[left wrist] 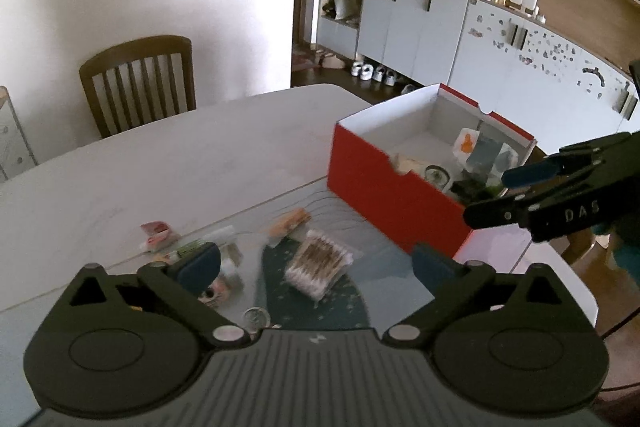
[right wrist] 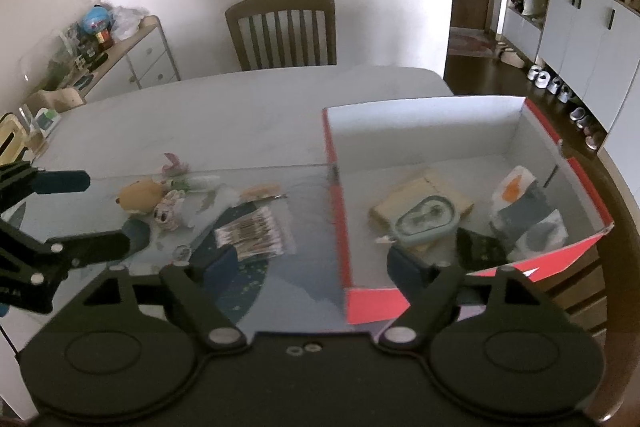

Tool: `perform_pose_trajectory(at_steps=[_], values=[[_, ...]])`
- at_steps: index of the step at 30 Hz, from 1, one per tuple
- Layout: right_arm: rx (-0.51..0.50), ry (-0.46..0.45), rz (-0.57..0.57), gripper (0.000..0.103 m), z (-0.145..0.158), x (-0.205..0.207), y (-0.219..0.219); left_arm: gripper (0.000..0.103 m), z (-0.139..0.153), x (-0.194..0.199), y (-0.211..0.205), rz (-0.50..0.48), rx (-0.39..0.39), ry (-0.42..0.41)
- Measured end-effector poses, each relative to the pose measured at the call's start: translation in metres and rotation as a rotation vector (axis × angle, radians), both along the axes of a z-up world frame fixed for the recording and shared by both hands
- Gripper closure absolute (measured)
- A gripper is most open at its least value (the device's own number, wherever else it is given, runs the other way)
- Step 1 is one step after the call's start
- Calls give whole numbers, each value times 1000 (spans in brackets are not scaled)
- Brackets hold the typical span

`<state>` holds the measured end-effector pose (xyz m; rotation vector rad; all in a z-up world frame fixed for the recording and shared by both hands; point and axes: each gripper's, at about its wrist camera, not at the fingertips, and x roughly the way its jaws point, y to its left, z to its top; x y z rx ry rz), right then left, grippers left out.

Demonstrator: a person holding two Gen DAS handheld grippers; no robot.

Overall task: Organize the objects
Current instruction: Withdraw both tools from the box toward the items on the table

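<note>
A red shoebox [left wrist: 384, 203] [right wrist: 338, 219] stands open on the table's right side. Inside it lie a tan notebook [right wrist: 432, 187], a teal oval case [right wrist: 424, 219], a black item [right wrist: 478, 247] and a white, grey and orange pouch [right wrist: 520, 203]. Left of the box, loose on the table, are a cotton swab pack [left wrist: 320, 267] [right wrist: 252, 233], an orange packet [left wrist: 290, 223], a pink packet [left wrist: 158, 235] and a plush bear [right wrist: 138, 197]. My left gripper [left wrist: 316, 263] [right wrist: 96, 213] hangs open above the swab pack, holding nothing. My right gripper [right wrist: 312, 263] [left wrist: 504, 193] is open and empty over the box's near left corner.
A dark green mat [right wrist: 240, 279] lies under the swab pack, with a small round metal piece [left wrist: 256, 317] beside it. A wooden chair [right wrist: 282, 31] stands at the table's far side. A drawer unit [right wrist: 148, 55] is at the left, white cabinets [left wrist: 412, 27] at the right.
</note>
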<state>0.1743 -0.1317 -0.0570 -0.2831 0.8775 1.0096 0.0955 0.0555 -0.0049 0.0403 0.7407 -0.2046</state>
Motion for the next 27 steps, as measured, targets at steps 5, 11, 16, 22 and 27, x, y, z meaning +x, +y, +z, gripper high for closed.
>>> perform_pose_trajectory(at_steps=[5, 11, 16, 22, 27], values=[[-17, 23, -5, 20, -7, -10, 16, 0, -18, -11, 20, 7, -28, 13], [-44, 79, -43, 20, -20, -17, 39, 0, -50, -20, 27, -1, 2, 48], [-64, 95, -56, 20, -27, -22, 58, 0, -73, -19, 32, -2, 41, 77], [-115, 88, -46, 20, -38, -28, 84, 0, -97, -14, 35, 6, 62, 101], [-161, 81, -35, 20, -54, -32, 105, 0, -115, -5, 33, 12, 80, 116]])
